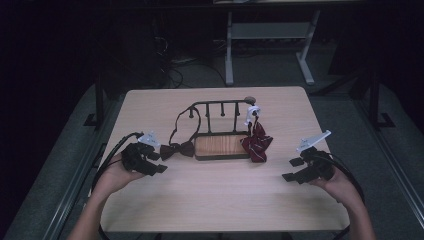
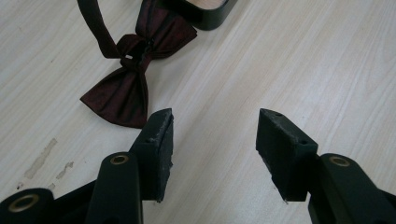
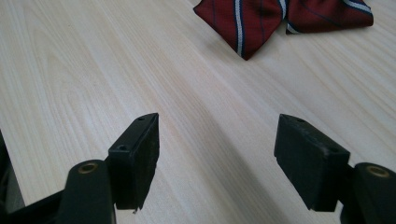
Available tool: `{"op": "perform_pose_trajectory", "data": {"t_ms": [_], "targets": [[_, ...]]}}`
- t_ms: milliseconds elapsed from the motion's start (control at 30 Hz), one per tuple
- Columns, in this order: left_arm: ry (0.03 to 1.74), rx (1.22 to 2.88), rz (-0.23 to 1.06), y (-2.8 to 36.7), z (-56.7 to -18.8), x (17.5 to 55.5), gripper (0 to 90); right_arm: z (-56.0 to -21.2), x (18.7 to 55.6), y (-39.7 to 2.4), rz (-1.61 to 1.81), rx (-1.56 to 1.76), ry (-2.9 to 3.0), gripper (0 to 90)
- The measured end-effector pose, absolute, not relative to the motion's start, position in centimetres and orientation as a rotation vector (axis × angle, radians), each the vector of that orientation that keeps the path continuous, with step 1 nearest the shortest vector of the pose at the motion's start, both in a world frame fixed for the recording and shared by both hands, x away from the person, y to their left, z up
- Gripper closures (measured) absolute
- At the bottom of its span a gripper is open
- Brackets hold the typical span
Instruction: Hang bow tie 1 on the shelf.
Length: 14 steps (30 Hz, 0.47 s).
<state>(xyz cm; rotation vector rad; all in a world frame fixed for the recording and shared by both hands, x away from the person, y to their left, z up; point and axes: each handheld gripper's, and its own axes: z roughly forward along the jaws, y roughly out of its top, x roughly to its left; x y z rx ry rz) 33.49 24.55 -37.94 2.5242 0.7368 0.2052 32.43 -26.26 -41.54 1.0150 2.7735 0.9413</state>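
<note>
On the pale wooden table point(image 1: 215, 195), the dark maroon satin bow tie point(image 1: 177, 149) lay left of centre in the high view, its thin strap looping up to the black metal rack with a wooden base tray point(image 1: 221, 145) in the middle of the frame. The left hand-held gripper point(image 1: 159, 163) sat at the left of that view, held in a person's hand, its tips just beside the bow tie's near wing. In the left gripper view, the bow tie point(image 2: 135, 70) filled the upper left, and the 2 black jaws stood apart with bare table between them; the left jaw's tip was close to the edge of the fabric, and I could not tell whether it touched.

A red bow tie with blue and white stripes point(image 1: 257, 142) hung from the rack's right end and spread onto the table. The right hand-held gripper point(image 1: 293, 169) rested at the right of the high view, apart from it, jaws wide and empty. In the right gripper view, that striped tie point(image 3: 261, 21) lay at the top right, beyond the open jaws.
</note>
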Motion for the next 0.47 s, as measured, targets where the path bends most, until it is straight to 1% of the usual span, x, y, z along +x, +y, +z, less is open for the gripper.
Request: {"op": "perform_pose_trajectory", "data": {"t_ms": [467], "targets": [[0.732,2.501,0.176,24.8,-39.7,32.2,45.7,-41.7,32.0,-26.0,0.936,1.010,2.778,30.5]]}}
